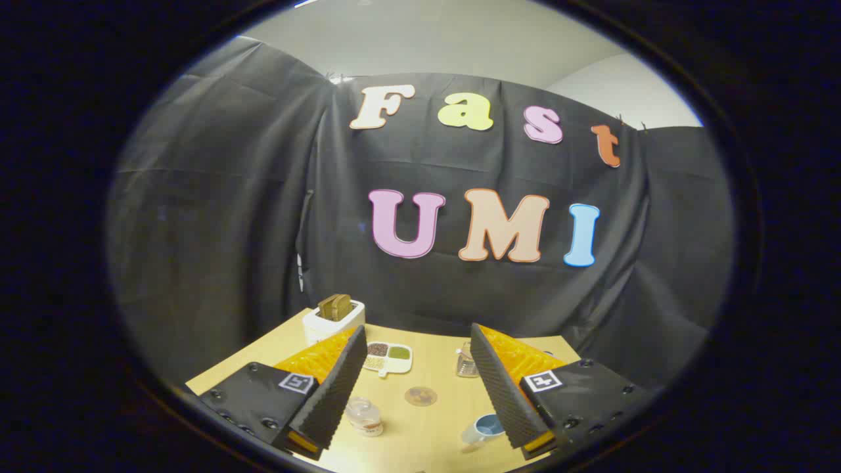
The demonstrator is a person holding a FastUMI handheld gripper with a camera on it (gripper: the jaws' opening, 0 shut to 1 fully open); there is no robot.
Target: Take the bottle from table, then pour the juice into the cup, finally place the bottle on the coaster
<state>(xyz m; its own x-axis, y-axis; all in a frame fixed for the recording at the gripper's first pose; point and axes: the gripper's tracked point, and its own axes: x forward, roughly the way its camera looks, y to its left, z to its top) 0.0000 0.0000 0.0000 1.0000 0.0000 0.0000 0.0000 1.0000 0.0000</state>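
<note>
We hold the tongs high above the worktop, spread wide with nothing between them, so in our judgement the task has not begun: no grasp, no pour, no placing. The bottle stands upright on the worktop just beside the left finger, near its base. The cup, lying close against the right finger, looks empty as far as we can tell (its inside is too small to read surely). The coaster, a small round disc, sits bare between the fingers, a little beyond the bottle and the cup. All three steps are therefore left: take the bottle, tip it over the cup, set it down on the coaster.

The worktop is pale wood. Farther off it bears a white toaster with slices in it, a white divided dish of seeds or spices, and a small clear jar beside the right finger's tip. Black cloth walls close round the booth, with a pale ceiling above.
</note>
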